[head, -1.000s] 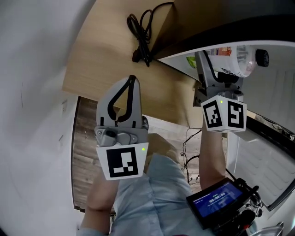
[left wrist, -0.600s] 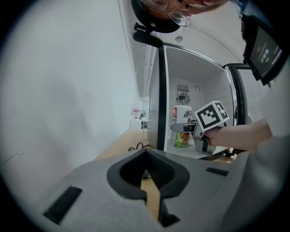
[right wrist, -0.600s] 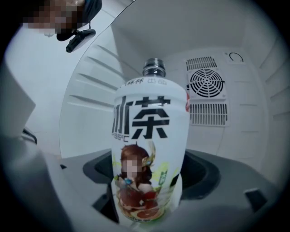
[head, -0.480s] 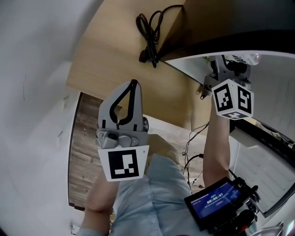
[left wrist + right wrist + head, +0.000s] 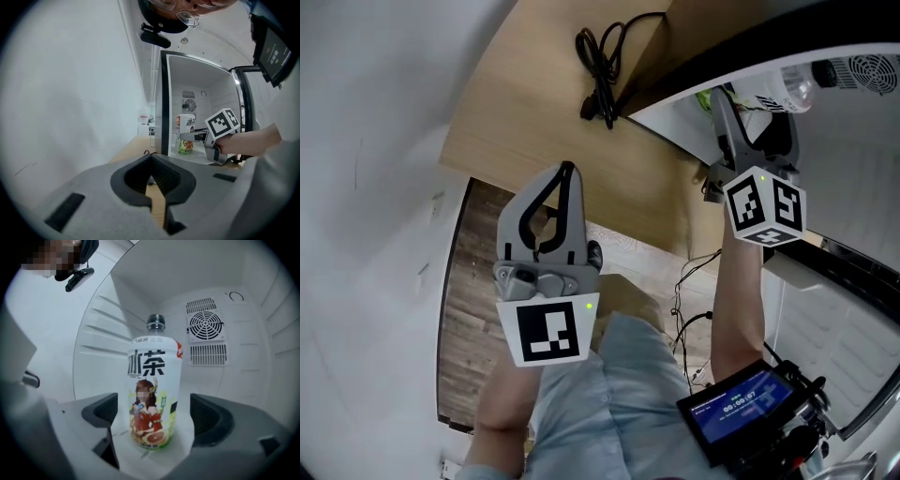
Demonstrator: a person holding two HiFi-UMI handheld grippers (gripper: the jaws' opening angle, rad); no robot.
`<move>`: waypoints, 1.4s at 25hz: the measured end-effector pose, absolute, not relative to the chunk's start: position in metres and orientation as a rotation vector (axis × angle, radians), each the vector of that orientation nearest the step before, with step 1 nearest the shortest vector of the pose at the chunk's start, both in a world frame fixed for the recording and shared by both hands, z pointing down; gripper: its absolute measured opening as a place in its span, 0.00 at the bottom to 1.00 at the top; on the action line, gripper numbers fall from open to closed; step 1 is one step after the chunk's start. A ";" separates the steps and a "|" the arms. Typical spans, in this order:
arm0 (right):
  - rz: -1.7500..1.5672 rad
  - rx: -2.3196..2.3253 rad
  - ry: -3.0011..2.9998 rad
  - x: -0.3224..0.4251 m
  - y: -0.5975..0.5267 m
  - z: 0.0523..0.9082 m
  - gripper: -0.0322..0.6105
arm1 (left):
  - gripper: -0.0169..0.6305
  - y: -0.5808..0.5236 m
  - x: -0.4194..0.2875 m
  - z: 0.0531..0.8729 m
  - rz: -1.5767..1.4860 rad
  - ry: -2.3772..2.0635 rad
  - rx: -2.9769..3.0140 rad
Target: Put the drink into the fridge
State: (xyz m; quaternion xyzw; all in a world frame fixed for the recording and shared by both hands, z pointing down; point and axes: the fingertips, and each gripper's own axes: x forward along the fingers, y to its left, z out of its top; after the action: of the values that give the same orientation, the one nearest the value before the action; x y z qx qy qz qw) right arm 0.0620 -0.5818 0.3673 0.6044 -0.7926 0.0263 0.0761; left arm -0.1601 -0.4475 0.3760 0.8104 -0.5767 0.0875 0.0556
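Inside the fridge (image 5: pixel 253 394), on its white floor: drink bottle (image 5: pixel 152 394) upright, cap on, label facing out. It stands between the jaws of the right gripper (image 5: pixel 154 427), about midway.

- Right jaws have just been opening and now stand wide. There is a narrow gap on each side of the bottle, and neither pad touches it.
- Behind the bottle and to its right is the back wall with a round fan grille (image 5: pixel 206 326), well apart from the bottle.
- Ribbed side wall (image 5: pixel 101 352) at left, clear of the bottle. Open room above the cap.
- Head view: right gripper reaches in past the fridge's dark front edge (image 5: pixel 712 80).
- Left gripper (image 5: pixel 569 169) is outside the fridge, over the wooden counter (image 5: pixel 534 103). Its jaws are closed together with nothing in them.
- Black cable (image 5: pixel 602 56) lies coiled on the counter, near that front edge and well apart from both grippers.
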 end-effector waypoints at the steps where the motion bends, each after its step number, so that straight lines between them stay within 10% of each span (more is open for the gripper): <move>1: 0.080 1.812 -2.379 0.062 -0.573 0.366 0.80 | 0.04 -0.444 -0.160 0.372 0.265 -1.758 2.464; 8: 0.103 1.766 -2.448 0.045 -0.489 0.346 0.71 | 0.04 -0.410 -0.156 0.343 0.255 -1.796 2.456; 19: 0.039 1.539 -2.693 -0.003 -0.362 0.265 0.06 | 0.04 -0.345 -0.135 0.264 0.197 -1.915 2.476; 35: -0.144 1.509 -2.696 -0.002 -0.318 0.209 0.06 | 0.04 -0.300 -0.110 0.199 0.109 -1.985 2.565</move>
State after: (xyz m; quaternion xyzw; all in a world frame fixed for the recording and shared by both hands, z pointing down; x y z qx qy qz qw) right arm -0.0024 -0.3185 0.2093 0.4879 -0.8713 -0.0466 0.0244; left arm -0.1099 -0.3001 0.1987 0.7893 -0.6109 0.0336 -0.0520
